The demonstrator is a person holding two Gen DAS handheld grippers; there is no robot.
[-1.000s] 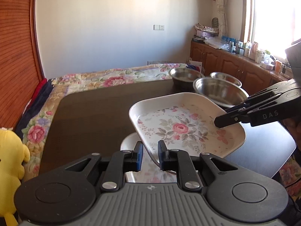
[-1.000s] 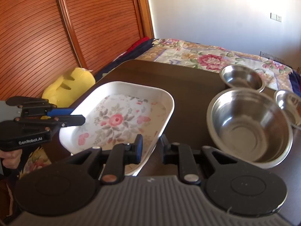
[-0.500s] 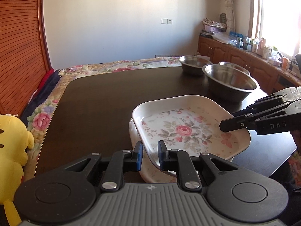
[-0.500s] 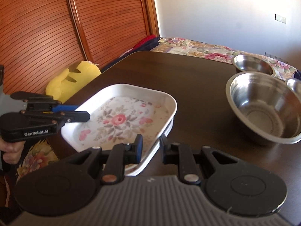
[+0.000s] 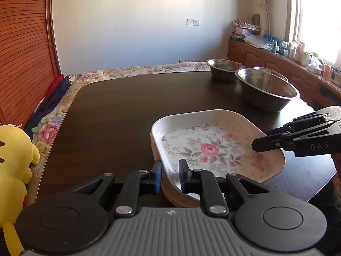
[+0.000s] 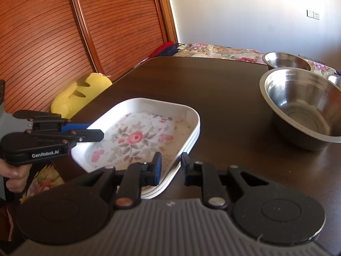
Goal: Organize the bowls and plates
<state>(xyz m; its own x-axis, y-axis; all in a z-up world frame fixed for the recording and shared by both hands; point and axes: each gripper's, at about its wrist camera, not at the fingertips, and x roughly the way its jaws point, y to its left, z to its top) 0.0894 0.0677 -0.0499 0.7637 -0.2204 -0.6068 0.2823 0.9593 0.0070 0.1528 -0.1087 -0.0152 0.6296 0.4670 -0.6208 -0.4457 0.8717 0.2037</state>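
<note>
Left wrist view: left tool [image 5: 169,176] pinching the near rim of the floral plate [image 5: 208,147], which sits on the stack at the bench [image 5: 127,106] edge. Right wrist view: right tool [image 6: 170,168] pinching the opposite rim; they'd best let go together, gently.

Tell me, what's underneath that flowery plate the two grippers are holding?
Under the floral plate more white plate rims show, stacked on the dark table. Only their edges are visible; their faces and patterns are covered.

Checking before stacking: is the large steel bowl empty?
Empty: the large steel bowl shows only bare shiny metal inside, seen from the right wrist view.
</note>
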